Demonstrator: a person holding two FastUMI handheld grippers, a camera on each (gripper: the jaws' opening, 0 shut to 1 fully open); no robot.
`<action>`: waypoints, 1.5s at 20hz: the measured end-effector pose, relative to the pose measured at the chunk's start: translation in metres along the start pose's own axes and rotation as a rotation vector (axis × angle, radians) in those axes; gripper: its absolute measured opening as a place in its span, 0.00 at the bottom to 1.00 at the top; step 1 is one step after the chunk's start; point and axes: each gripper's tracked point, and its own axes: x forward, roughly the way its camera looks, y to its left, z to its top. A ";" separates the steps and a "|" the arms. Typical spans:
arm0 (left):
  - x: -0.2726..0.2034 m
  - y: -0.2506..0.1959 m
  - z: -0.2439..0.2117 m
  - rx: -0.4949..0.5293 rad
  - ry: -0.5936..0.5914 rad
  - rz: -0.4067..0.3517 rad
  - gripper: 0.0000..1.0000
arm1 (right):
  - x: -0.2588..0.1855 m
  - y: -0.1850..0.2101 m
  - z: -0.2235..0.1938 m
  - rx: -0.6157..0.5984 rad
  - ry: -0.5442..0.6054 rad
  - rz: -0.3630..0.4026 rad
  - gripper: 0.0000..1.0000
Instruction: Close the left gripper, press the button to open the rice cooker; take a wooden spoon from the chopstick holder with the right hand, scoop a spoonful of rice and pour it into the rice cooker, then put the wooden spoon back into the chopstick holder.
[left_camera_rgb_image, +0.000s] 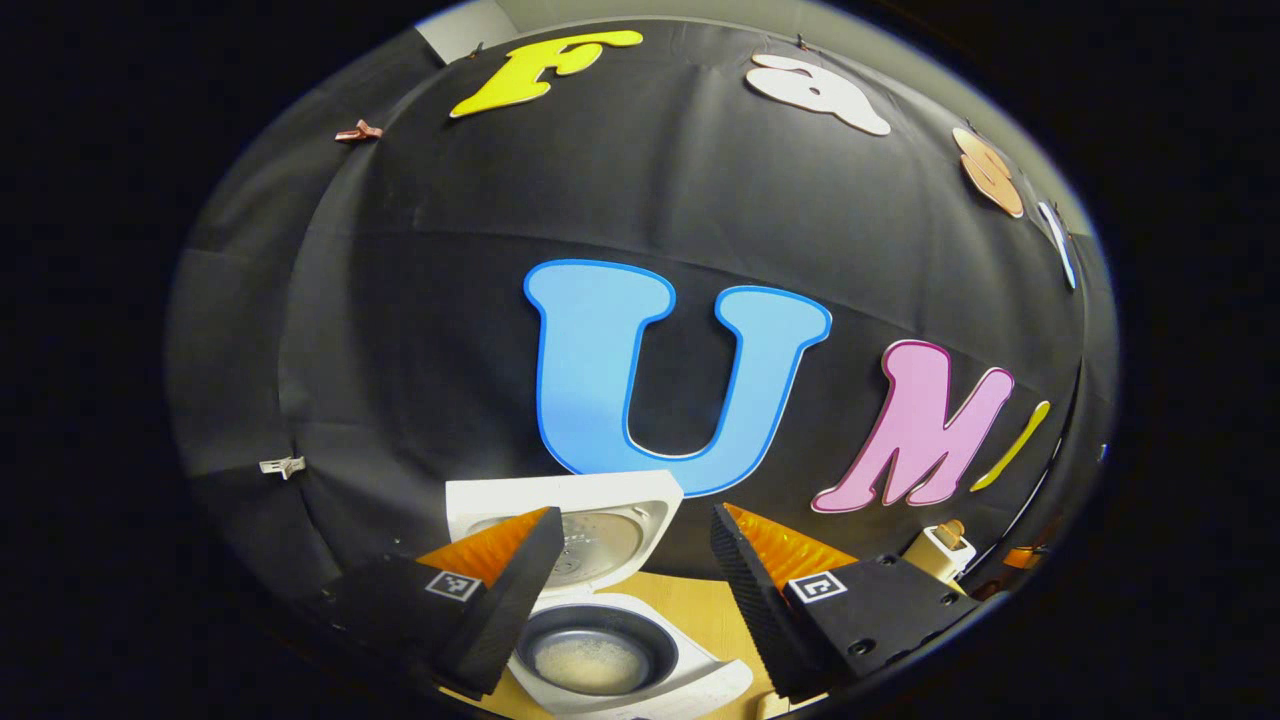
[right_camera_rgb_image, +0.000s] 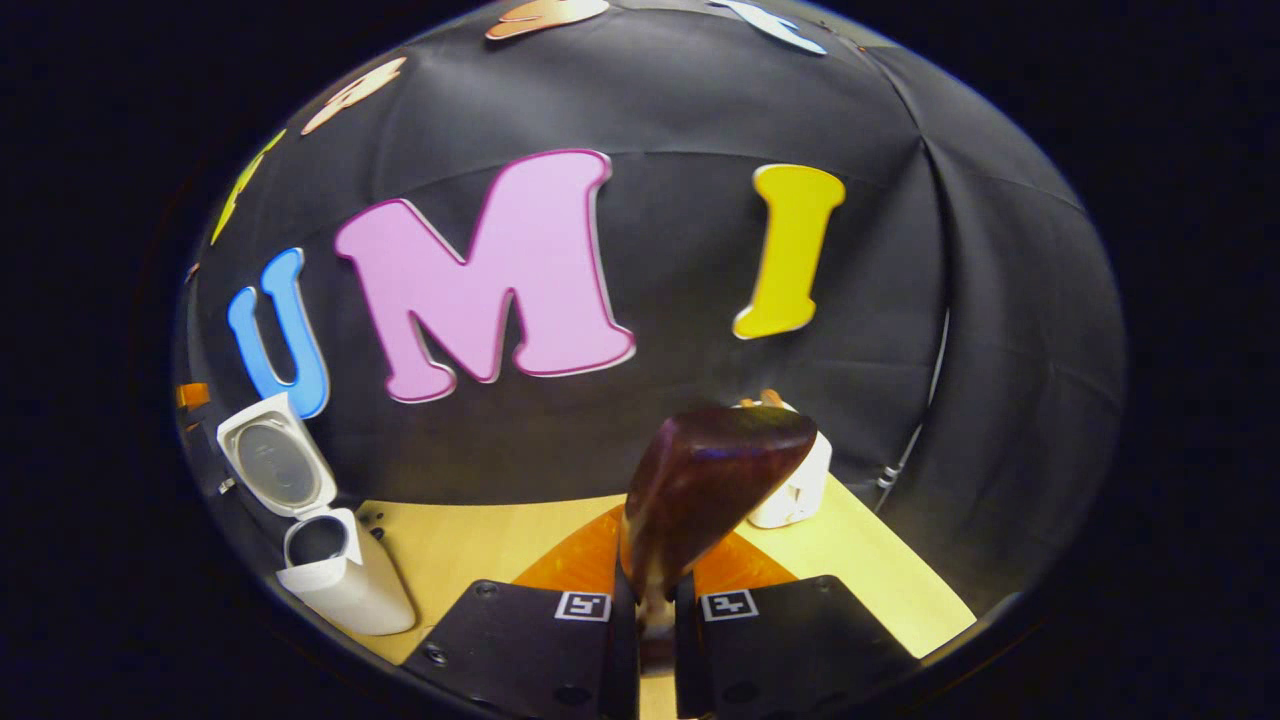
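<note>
The white rice cooker (left_camera_rgb_image: 640, 680) stands just below my left gripper (left_camera_rgb_image: 630, 590), whose fingers are spread wide with nothing between them. Its lid (left_camera_rgb_image: 600, 520) is up, and the dark inner pot (left_camera_rgb_image: 598, 655) has a thin layer of rice at the bottom. My right gripper (right_camera_rgb_image: 655, 610) is shut on the handle of the dark wooden spoon (right_camera_rgb_image: 715, 480), whose bowl rises upright in front of the camera. Whether the bowl carries rice is hidden. The white chopstick holder (right_camera_rgb_image: 800, 490) stands right behind the spoon. The rice cooker (right_camera_rgb_image: 340, 580) sits far left on the table with its lid (right_camera_rgb_image: 275, 465) open.
Both objects rest on a light wooden table (right_camera_rgb_image: 480, 540), whose right edge runs along the black cloth wall. The chopstick holder (left_camera_rgb_image: 940, 550) also appears to the right of my left gripper, with a wooden utensil tip poking out of it.
</note>
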 end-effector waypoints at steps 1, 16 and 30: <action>-0.001 -0.002 -0.001 0.007 0.003 0.006 0.95 | 0.008 -0.014 -0.005 0.011 0.007 -0.018 0.18; -0.012 -0.009 -0.017 0.068 0.066 0.111 0.95 | 0.097 -0.049 -0.103 0.091 0.147 -0.019 0.18; -0.003 -0.020 -0.037 0.063 0.102 0.109 0.96 | 0.103 -0.068 -0.154 0.162 0.198 -0.090 0.28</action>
